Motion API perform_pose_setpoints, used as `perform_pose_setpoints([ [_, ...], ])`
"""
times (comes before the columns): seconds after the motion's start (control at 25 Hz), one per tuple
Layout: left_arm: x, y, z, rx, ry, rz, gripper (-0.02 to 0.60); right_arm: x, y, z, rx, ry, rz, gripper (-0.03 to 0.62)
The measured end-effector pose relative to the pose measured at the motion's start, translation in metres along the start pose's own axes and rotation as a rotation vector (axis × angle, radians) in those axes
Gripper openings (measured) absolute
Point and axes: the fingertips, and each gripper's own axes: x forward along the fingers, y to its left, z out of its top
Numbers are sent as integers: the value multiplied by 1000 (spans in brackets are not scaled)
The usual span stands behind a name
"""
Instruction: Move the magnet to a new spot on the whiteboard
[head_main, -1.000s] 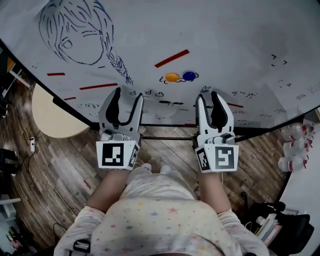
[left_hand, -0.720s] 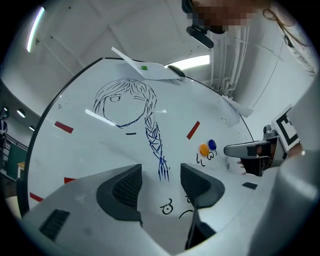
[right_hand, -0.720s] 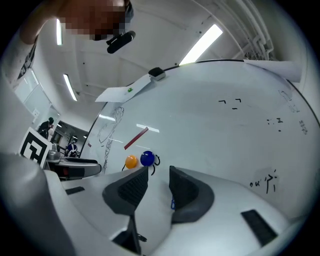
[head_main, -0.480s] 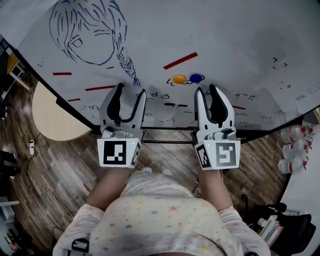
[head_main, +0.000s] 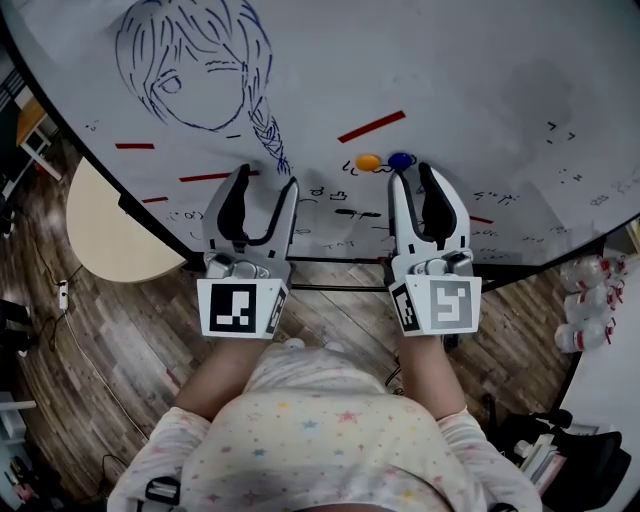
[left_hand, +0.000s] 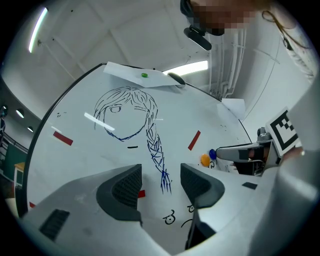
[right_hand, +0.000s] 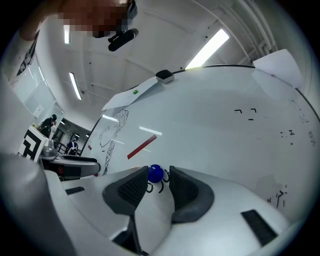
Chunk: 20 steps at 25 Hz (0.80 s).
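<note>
Both claws point at the whiteboard (head_main: 450, 70), side by side and apart from each other.

The right claw (head_main: 411, 175) has its jaws parted by a narrow gap, about the width of the blue magnet (head_main: 401, 160). In the head view this magnet sits on the board at 12 o'clock from the jaw tips, right at their ends. In the right gripper view the blue magnet (right_hand: 155, 173) shows in the mouth of the right claw (right_hand: 159, 177), between the two ribbed pads. It lies close against the left-hand pad, with a thin slit on the other side. Whether either pad touches it cannot be told, and the jaws are not clamped on it.

An orange magnet (head_main: 368, 162) sits just beside the blue one, at its 9 o'clock. A red strip (head_main: 371, 127) lies slanted on the board at 11 o'clock from the pair.

The left claw (head_main: 265, 180) is spread wide and holds nothing. In its own view, only bare board and the lower end of a drawn braid (left_hand: 159, 160) show between the pads of the left claw (left_hand: 160, 172). The braid hangs from a blue line drawing (head_main: 195, 70) of a face, at 11 o'clock from this claw.
</note>
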Motion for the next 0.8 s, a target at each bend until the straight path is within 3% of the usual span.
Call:
perform_pose_setpoints([
  [0.8, -2, -4, 0, -33, -15, -7, 221, 10, 7, 3, -79, 19, -24, 150],
])
